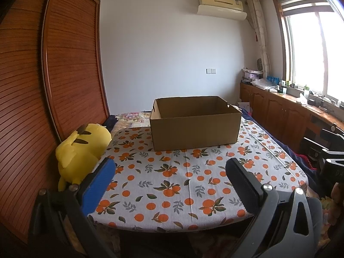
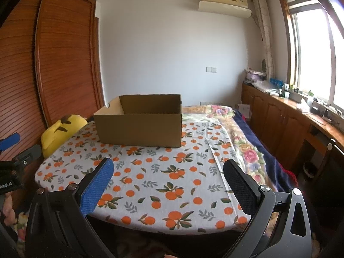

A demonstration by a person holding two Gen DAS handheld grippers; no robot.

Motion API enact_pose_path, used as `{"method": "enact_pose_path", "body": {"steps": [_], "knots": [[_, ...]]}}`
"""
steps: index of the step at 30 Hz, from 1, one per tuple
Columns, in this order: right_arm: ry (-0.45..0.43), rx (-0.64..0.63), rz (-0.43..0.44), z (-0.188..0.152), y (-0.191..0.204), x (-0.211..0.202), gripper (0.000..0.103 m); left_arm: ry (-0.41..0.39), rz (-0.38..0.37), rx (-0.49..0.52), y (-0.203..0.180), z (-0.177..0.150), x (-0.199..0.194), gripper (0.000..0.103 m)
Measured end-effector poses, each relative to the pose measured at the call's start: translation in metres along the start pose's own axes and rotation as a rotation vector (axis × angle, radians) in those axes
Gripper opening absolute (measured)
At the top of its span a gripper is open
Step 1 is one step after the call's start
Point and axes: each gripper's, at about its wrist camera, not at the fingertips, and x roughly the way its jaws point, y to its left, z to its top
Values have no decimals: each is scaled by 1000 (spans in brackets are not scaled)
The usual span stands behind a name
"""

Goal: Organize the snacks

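Observation:
An open brown cardboard box stands on the far part of a table covered with an orange-fruit patterned cloth. What lies inside the box is hidden by its walls. No snacks are in view. My left gripper hovers open over the near edge of the cloth, nothing between its fingers. My right gripper is likewise open and empty above the near edge. The left gripper also shows at the far left of the right wrist view.
A yellow plush toy lies at the table's left edge against a wooden slatted wardrobe. A floral blanket spreads to the right. Wooden cabinets with clutter run under the window.

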Motion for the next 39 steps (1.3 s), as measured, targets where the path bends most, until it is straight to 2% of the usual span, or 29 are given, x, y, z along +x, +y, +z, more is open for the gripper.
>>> {"method": "enact_pose_path", "body": {"steps": [39], "knots": [[-4,-2,6,5,3,-1,103,-18,6,1,-2,1,-5,103]]}}
